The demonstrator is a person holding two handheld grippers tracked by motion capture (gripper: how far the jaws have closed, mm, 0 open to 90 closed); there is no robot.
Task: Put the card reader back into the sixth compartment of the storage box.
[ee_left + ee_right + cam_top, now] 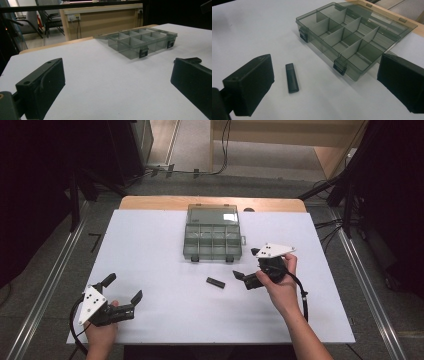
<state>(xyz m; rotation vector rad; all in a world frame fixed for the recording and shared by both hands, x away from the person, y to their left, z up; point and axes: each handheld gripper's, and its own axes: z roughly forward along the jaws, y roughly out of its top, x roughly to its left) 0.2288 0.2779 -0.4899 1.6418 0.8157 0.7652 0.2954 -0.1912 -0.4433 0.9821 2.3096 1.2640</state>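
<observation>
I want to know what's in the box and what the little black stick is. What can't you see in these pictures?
- Small black stick: markings too small, every view.
- Organizer box: back compartments hidden by dividers, left tool view.
- Open lid: far end cut off, right tool view.
- Right tool: partly covered by the hand, high view.

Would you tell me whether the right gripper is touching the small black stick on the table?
Apart. In the high view, white table shows between the right gripper and the small black stick; its jaws stand open.

A small black stick (215, 282) lies flat on the white tabletop (150, 250), just near of the open, empty compartment box (212, 239).
</observation>
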